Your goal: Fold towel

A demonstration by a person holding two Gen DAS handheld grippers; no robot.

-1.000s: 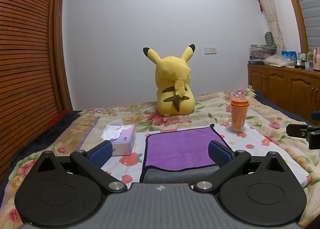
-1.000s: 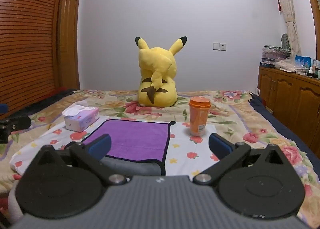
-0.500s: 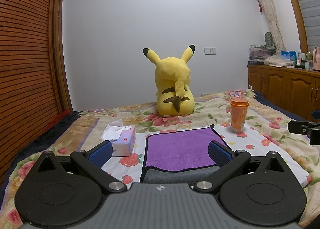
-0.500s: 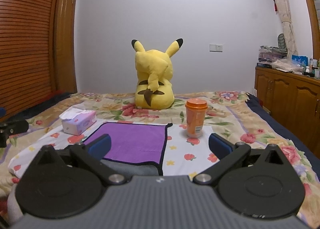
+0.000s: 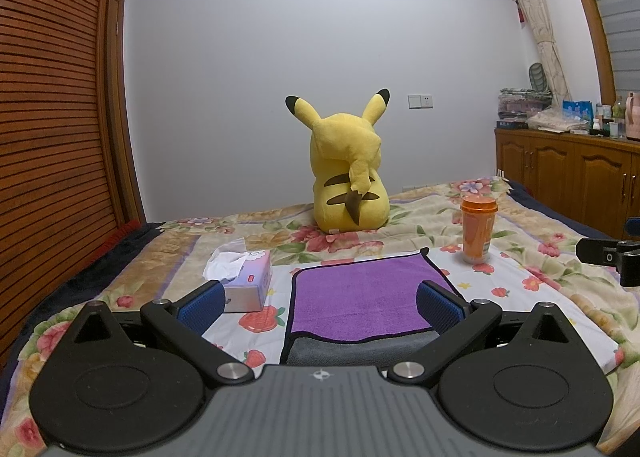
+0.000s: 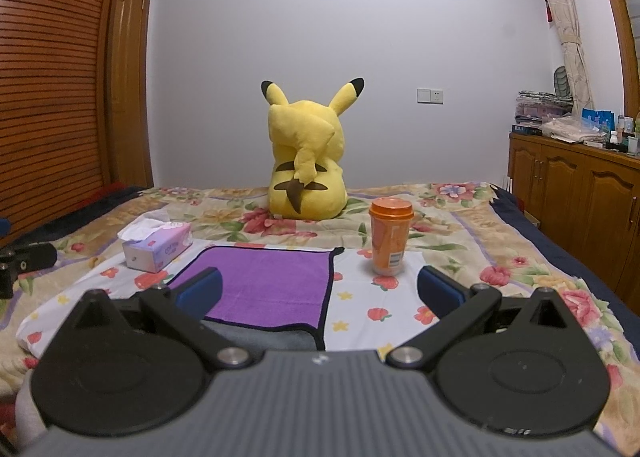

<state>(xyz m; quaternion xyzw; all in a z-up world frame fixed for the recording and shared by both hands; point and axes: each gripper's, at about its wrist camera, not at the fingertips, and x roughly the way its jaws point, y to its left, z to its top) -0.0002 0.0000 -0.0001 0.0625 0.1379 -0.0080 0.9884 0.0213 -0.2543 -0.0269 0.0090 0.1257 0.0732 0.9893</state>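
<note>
Purple towel (image 5: 362, 293), flat on bed (image 6: 460, 233) between tissue box (image 6: 156, 247) and orange cup (image 6: 390, 237). Probably soft, light, limp; best pinched at near corners. Left hand-held gripper (image 5: 320, 303) and right hand-held gripper (image 6: 318, 291) both spread wide, empty.

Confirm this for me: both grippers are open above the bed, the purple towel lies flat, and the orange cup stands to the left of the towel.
One detail is wrong: the orange cup stands to the right of the purple towel, as the right wrist view shows. The tissue box is what sits on the left. The left gripper and right gripper are open, as you said.
</note>
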